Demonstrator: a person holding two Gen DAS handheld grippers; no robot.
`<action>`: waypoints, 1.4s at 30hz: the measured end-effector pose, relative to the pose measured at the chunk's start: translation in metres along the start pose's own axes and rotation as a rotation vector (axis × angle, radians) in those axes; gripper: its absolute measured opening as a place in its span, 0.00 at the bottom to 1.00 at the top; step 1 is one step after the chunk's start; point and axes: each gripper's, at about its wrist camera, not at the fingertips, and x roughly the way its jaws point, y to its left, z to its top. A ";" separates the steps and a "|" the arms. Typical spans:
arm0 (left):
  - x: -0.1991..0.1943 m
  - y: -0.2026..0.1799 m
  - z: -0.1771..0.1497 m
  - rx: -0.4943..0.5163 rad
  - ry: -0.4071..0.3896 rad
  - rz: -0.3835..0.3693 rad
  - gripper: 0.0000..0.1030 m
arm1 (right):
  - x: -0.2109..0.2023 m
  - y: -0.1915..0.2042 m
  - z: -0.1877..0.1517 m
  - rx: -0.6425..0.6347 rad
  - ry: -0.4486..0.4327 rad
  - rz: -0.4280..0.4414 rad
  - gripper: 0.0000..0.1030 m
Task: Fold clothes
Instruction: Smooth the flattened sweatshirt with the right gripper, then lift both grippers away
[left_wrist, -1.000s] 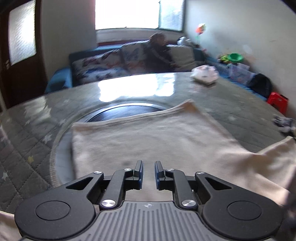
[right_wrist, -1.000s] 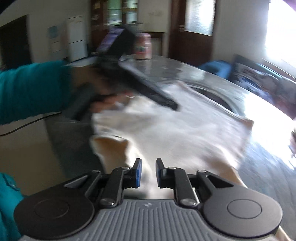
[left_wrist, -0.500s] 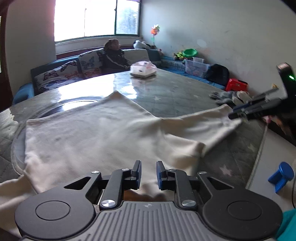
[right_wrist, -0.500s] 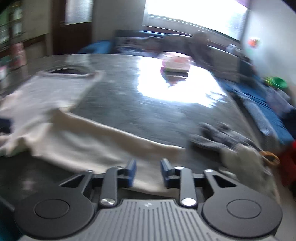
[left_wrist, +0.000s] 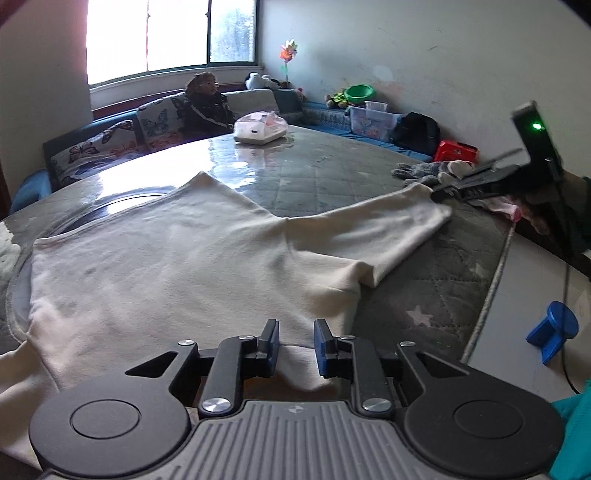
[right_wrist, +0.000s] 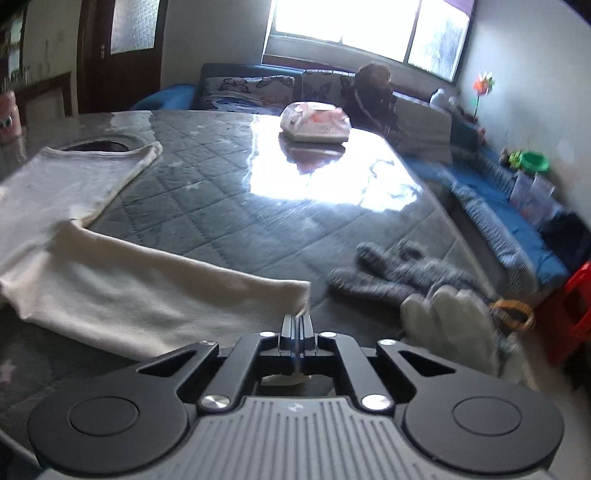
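- Cream cotton: a long-sleeved shirt (left_wrist: 177, 251) lies spread flat on a round, quilt-covered table (left_wrist: 332, 173), its hem toward the far side and one sleeve (right_wrist: 147, 299) stretched out toward the table's edge.
- Right gripper (right_wrist: 296, 325) has its jaws pressed together on the corner of the sleeve cuff, a sliver of cloth showing between the pads; the left wrist view confirms the tool's tips at the cuff.
- Left gripper (left_wrist: 295, 343) hovers over the shirt near the collar end with its jaws apart and nothing between them.
- Task looks to be at its start: body unfolded, sleeve extended, first fold-in not yet made.
- Risk one: the hold is on a thin corner only. A quick pull across the body could slip the cuff free and drop the sleeve crooked.
- Risk two: the table cover looks glossy. With the left gripper not pinning the cloth, dragging the sleeve may slide or bunch the whole shirt.
- Risk three: grey gloves (right_wrist: 417, 277) lie just beside the cuff and could be snagged or swept along.
- Beyond: a white bag (left_wrist: 260, 127) sits on the far side of the table; a person (left_wrist: 207, 103) sits on the sofa under the window.
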 end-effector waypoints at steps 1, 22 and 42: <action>0.000 -0.002 0.000 0.003 0.001 -0.006 0.21 | 0.003 -0.001 0.001 -0.005 0.000 -0.010 0.01; 0.013 -0.003 0.018 -0.077 -0.027 -0.100 0.24 | 0.017 0.018 0.029 -0.023 -0.051 0.087 0.19; -0.080 0.223 -0.047 -0.555 -0.026 0.639 0.27 | -0.011 0.108 0.055 -0.222 -0.111 0.356 0.35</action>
